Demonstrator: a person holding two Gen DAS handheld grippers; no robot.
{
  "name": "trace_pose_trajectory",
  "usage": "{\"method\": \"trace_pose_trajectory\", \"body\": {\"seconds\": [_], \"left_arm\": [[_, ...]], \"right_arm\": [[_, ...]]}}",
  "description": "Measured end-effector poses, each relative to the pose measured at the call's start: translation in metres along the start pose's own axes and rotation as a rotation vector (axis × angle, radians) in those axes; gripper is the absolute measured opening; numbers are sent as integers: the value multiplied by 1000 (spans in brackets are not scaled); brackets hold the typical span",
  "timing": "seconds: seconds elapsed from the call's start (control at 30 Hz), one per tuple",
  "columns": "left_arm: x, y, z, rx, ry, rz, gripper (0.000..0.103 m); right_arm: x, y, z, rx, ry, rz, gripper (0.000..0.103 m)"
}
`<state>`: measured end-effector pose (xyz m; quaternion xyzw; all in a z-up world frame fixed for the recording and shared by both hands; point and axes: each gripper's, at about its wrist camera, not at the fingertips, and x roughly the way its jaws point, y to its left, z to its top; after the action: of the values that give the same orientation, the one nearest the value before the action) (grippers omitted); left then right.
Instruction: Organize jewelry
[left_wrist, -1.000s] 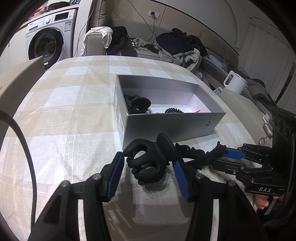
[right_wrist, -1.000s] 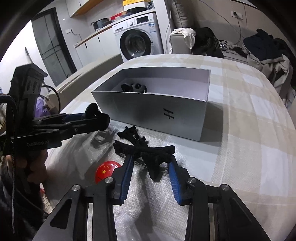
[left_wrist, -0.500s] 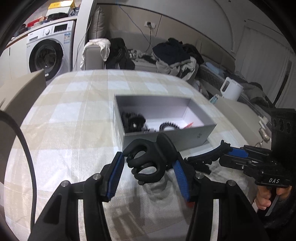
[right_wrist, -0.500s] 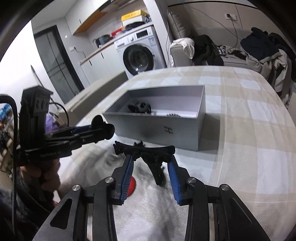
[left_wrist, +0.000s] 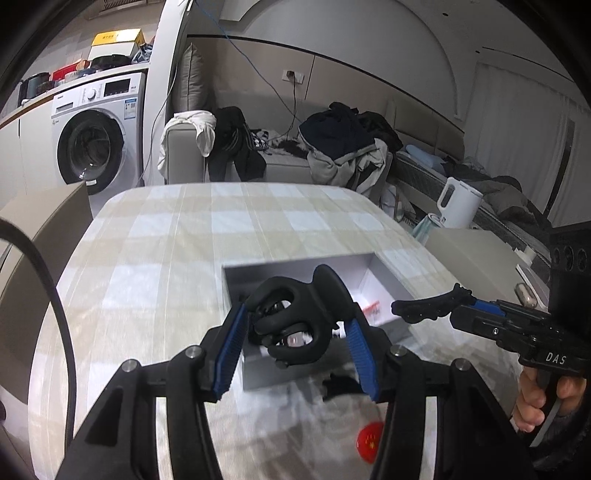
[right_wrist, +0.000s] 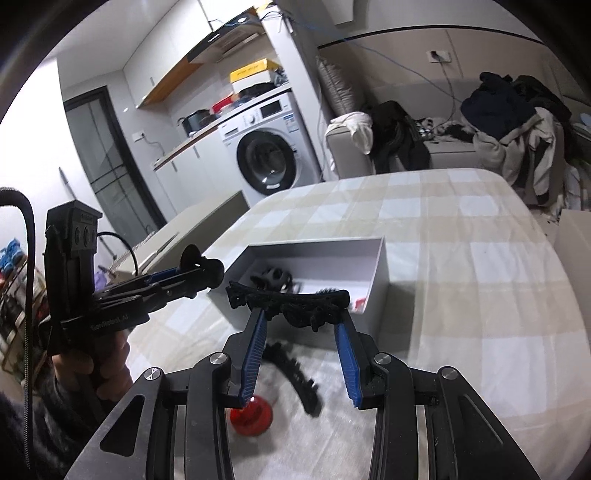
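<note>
Transfer step, both grippers loaded. The left gripper (left_wrist: 295, 332) clamps a rounded black claw clip (left_wrist: 295, 321) between its blue pads, held above the near wall of the grey box (left_wrist: 384, 280). The right gripper (right_wrist: 301, 332) pinches a long, toothed black hair clip (right_wrist: 291, 301) crosswise at its fingertips, just short of the box's near edge. Inside the box lie several dark pieces, too small to identify with certainty. A curved black comb-like piece (right_wrist: 295, 373) and a red badge (right_wrist: 251, 415) remain on the checked tablecloth (right_wrist: 461, 229). Next, each gripper probably needs carrying over the opening, lowering, then releasing its clip.
</note>
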<state>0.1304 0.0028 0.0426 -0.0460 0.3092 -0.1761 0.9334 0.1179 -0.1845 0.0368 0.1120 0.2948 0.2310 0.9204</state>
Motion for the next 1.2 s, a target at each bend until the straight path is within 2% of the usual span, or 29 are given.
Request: {"method": "trace_pose_trajectory", "body": {"seconds": [0.27, 0.6, 0.87, 1.2], "left_arm": [[11, 1, 10, 1, -23, 23, 48], [31, -1, 8, 22, 9, 51, 48], [40, -9, 4, 81, 28, 81, 48], [44, -8, 3, 82, 48, 84, 48]], "right_arm": [[8, -10, 16, 45, -11, -44, 36], [36, -13, 21, 58, 28, -105, 36], [54, -4, 20, 10, 66, -149, 36], [60, -1, 19, -24, 75, -166, 36]]}}
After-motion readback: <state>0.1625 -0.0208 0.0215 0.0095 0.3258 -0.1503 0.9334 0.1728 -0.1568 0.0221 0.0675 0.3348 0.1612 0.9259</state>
